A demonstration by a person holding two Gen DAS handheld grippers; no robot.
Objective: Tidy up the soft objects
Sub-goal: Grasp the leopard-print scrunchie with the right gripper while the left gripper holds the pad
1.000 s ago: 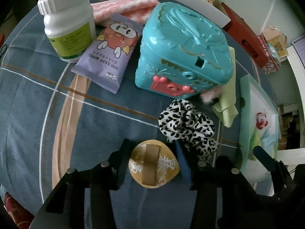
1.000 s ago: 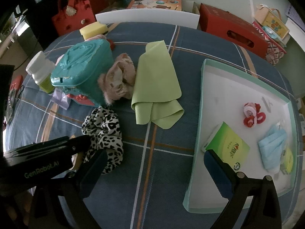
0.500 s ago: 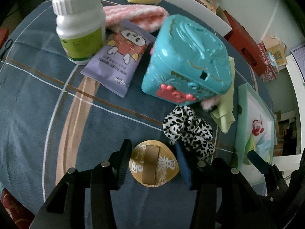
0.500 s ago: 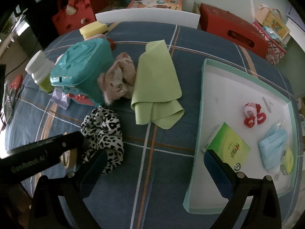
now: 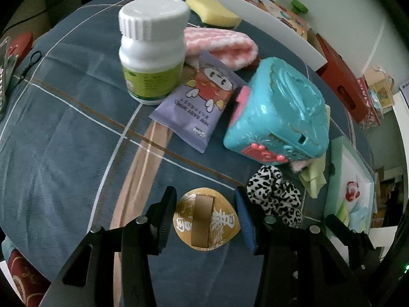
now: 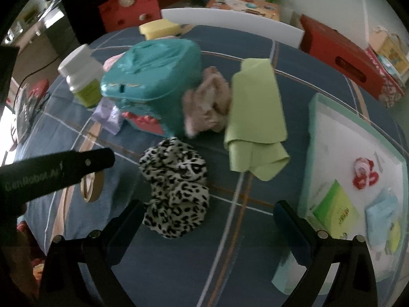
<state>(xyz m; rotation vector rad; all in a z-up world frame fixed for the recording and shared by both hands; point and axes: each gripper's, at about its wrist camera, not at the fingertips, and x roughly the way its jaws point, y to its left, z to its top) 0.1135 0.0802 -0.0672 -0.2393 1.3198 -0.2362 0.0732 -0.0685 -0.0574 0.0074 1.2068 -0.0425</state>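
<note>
My left gripper [image 5: 204, 200] is shut on a flat gold packet [image 5: 207, 221], held just above the blue checked tablecloth [image 5: 76, 153]. A leopard-print scrunchie [image 5: 276, 194] lies right of it. In the right wrist view that scrunchie [image 6: 176, 186] sits by the left finger of my right gripper [image 6: 209, 208], which is open and holds nothing. Beyond lie a folded green cloth [image 6: 255, 117] and a fuzzy tan scrunchie [image 6: 207, 110] against a teal plastic box [image 6: 153, 76]. A pink fluffy cloth [image 5: 222, 46] and a yellow sponge [image 5: 212, 12] lie at the far side.
A white pill bottle [image 5: 150, 51] and a purple baby-wipes pack [image 5: 199, 102] stand left of the teal box. A mint-rimmed white tray [image 6: 317, 128] on the right holds a green packet, a red hair tie and a blue cloth. Red boxes line the far edge.
The left gripper has carried the gold packet leftward and slightly up, bringing the bottle nearer. The right gripper has shifted left, so the leopard scrunchie lies closer to its fingers.
</note>
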